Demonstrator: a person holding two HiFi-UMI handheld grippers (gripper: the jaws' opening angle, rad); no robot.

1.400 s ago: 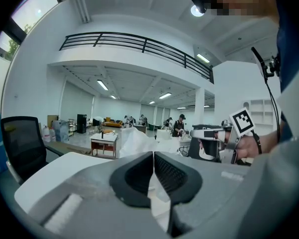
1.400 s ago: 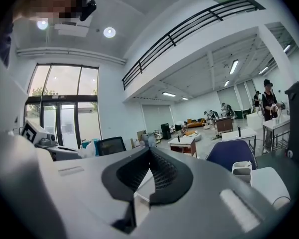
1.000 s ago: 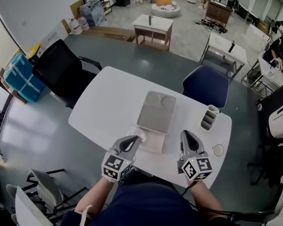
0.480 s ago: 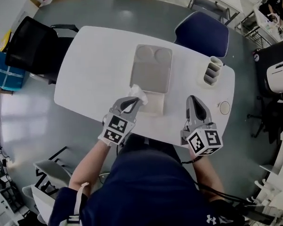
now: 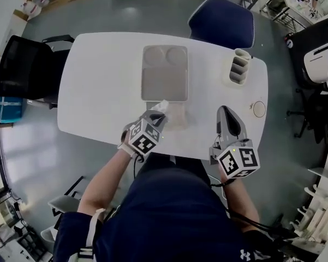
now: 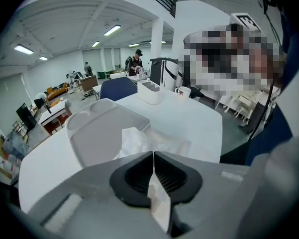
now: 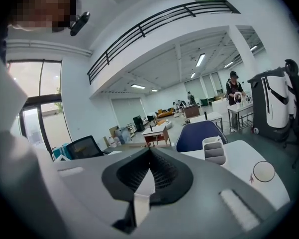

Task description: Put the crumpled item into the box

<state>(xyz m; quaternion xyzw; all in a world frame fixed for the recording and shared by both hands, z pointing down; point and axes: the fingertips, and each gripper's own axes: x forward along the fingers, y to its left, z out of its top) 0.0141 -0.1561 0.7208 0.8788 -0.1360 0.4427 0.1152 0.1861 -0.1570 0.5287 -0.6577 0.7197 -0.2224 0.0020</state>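
The crumpled item is a white wad of tissue. It sticks out from the tips of my left gripper, which is shut on it. The wad hangs over the near left corner of a low clear plastic box on the white table. A grey tray lies just beyond the box. My right gripper is shut with nothing in it, over the table's near right edge, well apart from the box.
A grey desk organiser stands at the table's far right, with a round coaster nearer. A blue chair is behind the table and a black chair at its left. People work at distant desks.
The head view has tilted steeply down. My left gripper has carried the tissue a little right, from beside the clear box to over its corner. The right gripper has hardly moved.
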